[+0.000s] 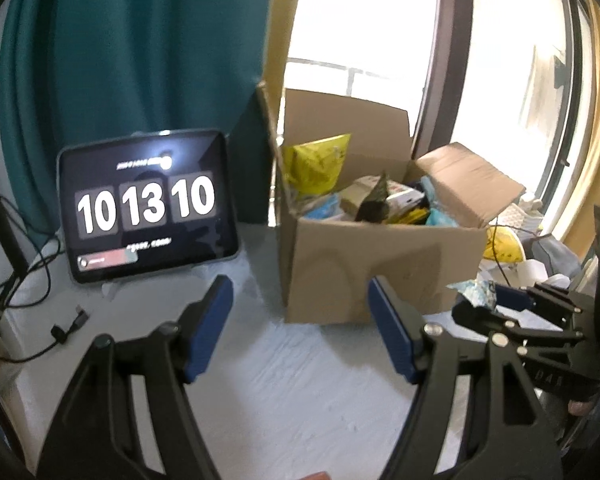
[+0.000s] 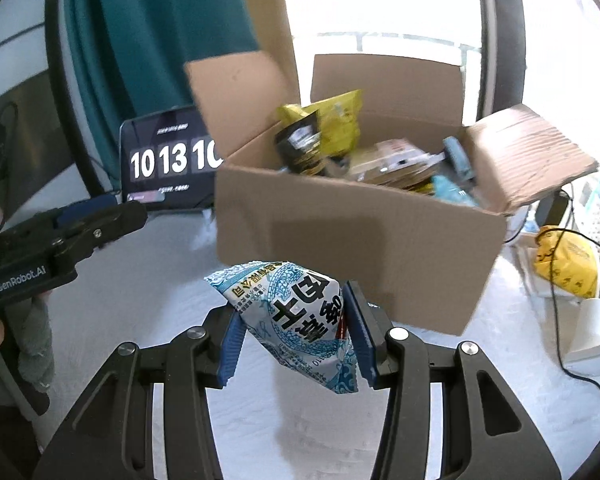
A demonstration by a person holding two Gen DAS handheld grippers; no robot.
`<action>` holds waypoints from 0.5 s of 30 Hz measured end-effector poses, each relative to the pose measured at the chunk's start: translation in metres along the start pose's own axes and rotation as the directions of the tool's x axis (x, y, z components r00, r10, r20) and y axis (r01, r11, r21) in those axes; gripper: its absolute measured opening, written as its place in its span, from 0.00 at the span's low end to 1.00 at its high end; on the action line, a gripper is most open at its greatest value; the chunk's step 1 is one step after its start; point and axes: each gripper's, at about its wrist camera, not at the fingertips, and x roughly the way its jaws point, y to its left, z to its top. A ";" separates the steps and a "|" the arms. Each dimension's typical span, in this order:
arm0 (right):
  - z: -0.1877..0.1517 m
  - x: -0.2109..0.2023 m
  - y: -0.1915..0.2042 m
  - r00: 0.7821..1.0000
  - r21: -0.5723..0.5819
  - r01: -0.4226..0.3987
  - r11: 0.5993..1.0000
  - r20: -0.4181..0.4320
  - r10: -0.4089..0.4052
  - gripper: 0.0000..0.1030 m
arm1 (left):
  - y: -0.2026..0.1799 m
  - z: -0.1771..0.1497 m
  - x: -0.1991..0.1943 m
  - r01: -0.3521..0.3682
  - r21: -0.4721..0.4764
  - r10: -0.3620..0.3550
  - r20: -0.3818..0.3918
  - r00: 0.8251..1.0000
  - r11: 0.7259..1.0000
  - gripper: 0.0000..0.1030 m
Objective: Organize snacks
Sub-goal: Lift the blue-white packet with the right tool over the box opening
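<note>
An open cardboard box [image 1: 380, 264] stands on the white table, also in the right wrist view [image 2: 356, 240]. It holds several snack packets, among them a yellow bag [image 1: 316, 164] and a black packet [image 2: 300, 146]. My right gripper [image 2: 294, 334] is shut on a blue-and-white snack packet [image 2: 296, 320], held above the table in front of the box. That gripper and packet also show at the right of the left wrist view [image 1: 476, 294]. My left gripper [image 1: 300, 328] is open and empty, in front of the box's left corner.
A tablet [image 1: 148, 204] showing 10 13 10 leans against a teal curtain [image 1: 132, 48] left of the box. Cables [image 1: 40, 320] lie at the far left. A yellow bag [image 2: 566, 264], a white cup [image 2: 592, 332] and a white basket [image 2: 596, 216] sit right of the box.
</note>
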 end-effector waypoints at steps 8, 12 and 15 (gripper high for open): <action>0.022 -0.019 -0.036 0.998 0.038 0.030 0.999 0.056 -0.032 0.48 | -0.029 0.028 0.007 0.018 0.051 -0.020 0.032 0.999 0.999 0.69; 0.039 -0.023 -0.051 0.995 0.052 0.040 0.998 0.086 -0.044 0.48 | -0.043 0.046 0.014 0.030 0.078 -0.035 0.053 0.998 0.996 0.69; 0.055 -0.020 -0.059 0.993 0.056 0.042 0.998 0.106 -0.048 0.48 | -0.050 0.058 0.021 0.039 0.092 -0.045 0.066 0.997 0.995 0.69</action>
